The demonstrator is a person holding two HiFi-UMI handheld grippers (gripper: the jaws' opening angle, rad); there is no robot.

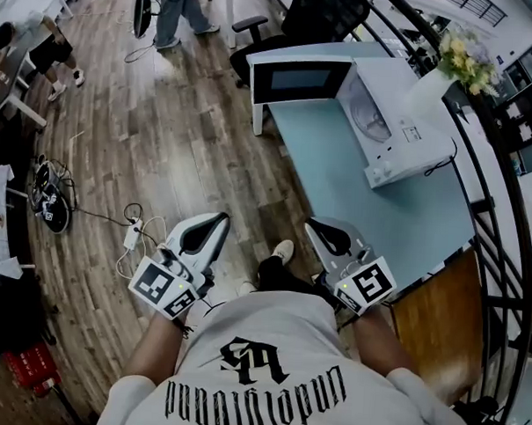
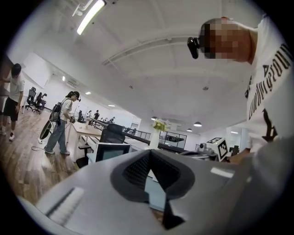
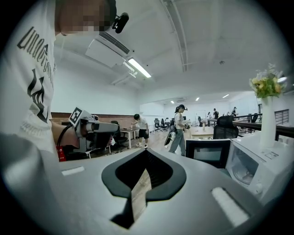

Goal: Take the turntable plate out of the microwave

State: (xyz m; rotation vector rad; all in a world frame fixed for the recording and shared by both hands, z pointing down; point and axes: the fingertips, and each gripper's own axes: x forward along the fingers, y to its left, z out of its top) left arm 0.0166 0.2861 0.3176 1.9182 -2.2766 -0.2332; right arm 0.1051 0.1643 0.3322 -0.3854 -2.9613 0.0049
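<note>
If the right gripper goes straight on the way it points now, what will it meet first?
Probably nothing near: the right gripper points out over the floor, and the open microwave door lies to the right of that line. Depth is hard to judge here.

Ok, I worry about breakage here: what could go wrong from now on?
The turntable plate looks like smooth glass and may slip once gripped. The open door stands swung wide, easy to bump. The flower vase stands right by the microwave and could topple.
</note>
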